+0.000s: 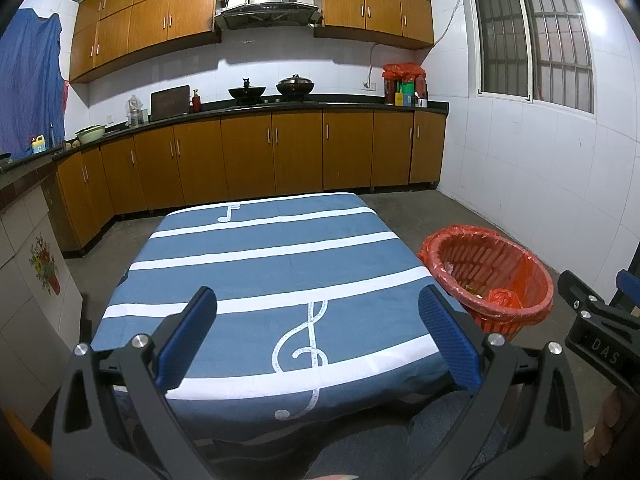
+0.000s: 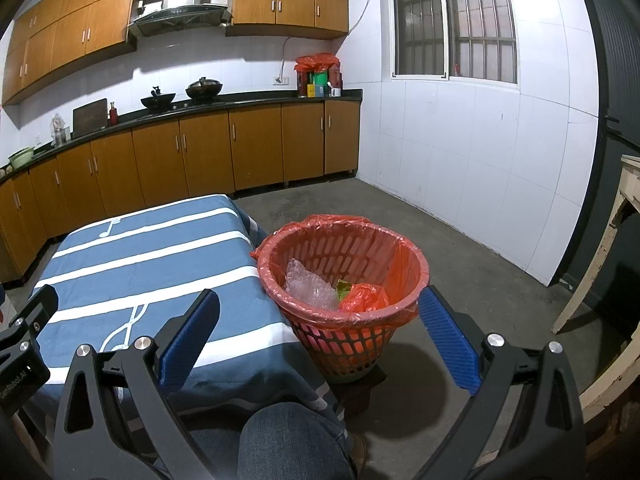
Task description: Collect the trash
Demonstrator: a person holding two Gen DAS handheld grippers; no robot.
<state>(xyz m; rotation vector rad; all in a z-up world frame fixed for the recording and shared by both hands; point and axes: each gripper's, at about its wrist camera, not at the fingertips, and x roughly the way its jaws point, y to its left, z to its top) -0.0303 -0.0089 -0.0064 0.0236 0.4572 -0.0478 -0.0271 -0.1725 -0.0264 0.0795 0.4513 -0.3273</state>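
Observation:
A red basket (image 2: 344,332) lined with a red plastic bag stands on the floor to the right of the table; it also shows in the left wrist view (image 1: 492,280). Inside lie crumpled bubble wrap (image 2: 310,286), a red bag scrap (image 2: 364,298) and a green bit. My left gripper (image 1: 318,334) is open and empty above the near part of the table's blue striped cloth (image 1: 280,264). My right gripper (image 2: 318,334) is open and empty, just in front of the basket. No loose trash shows on the cloth.
Kitchen cabinets and a counter (image 1: 280,108) with woks run along the far wall. A white tiled wall (image 2: 480,160) lies to the right, with bare concrete floor (image 2: 460,248) before it. A wooden frame (image 2: 600,248) stands at the far right. My knee (image 2: 288,440) is below.

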